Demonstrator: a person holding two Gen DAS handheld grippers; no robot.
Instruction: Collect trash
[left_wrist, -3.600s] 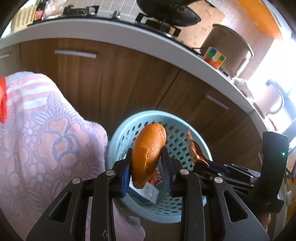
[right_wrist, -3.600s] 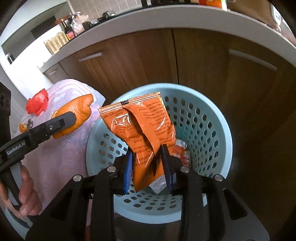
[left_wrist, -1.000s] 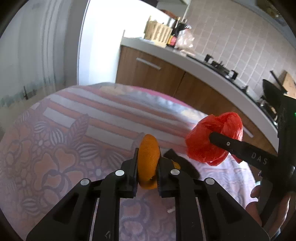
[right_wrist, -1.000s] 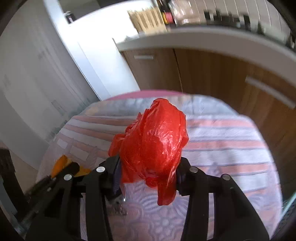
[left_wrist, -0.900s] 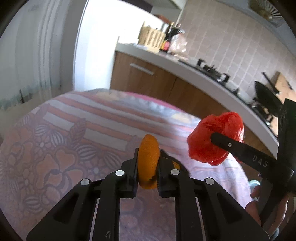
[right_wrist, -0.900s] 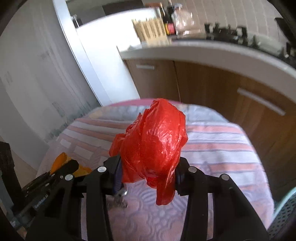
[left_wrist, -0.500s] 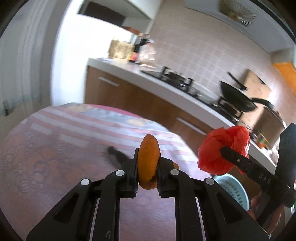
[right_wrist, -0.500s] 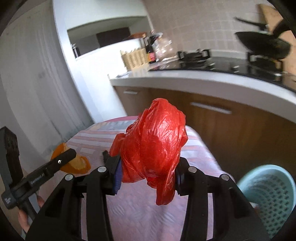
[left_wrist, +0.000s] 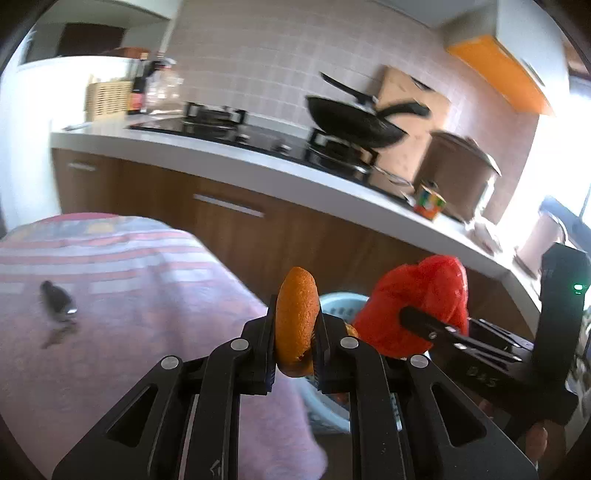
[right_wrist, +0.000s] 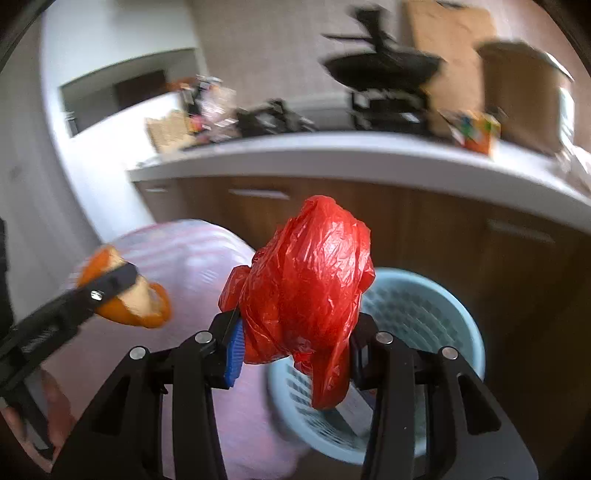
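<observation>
My left gripper (left_wrist: 294, 343) is shut on a piece of orange peel (left_wrist: 296, 321), held upright above the edge of the pink patterned tablecloth (left_wrist: 122, 314). The same orange peel (right_wrist: 129, 299) shows at the left of the right wrist view. My right gripper (right_wrist: 295, 350) is shut on a crumpled red plastic bag (right_wrist: 306, 288), which hangs over the near rim of a light blue perforated basket (right_wrist: 424, 314) on the floor. From the left wrist view the red plastic bag (left_wrist: 417, 306) sits to the right, with the light blue basket (left_wrist: 340, 299) mostly hidden behind it.
Brown cabinets (left_wrist: 258, 236) under a white counter (left_wrist: 258, 166) stand behind the basket. On the counter are a black pan (left_wrist: 354, 122), a brown pot (left_wrist: 458, 173) and a colourful cube (left_wrist: 428, 201). A small dark object (left_wrist: 55, 299) lies on the tablecloth. A hand (right_wrist: 55, 417) holds the left gripper.
Both grippers have swung from over the table toward the cabinets, carrying the peel and the red bag. The blue basket has come into view beneath the right gripper.
</observation>
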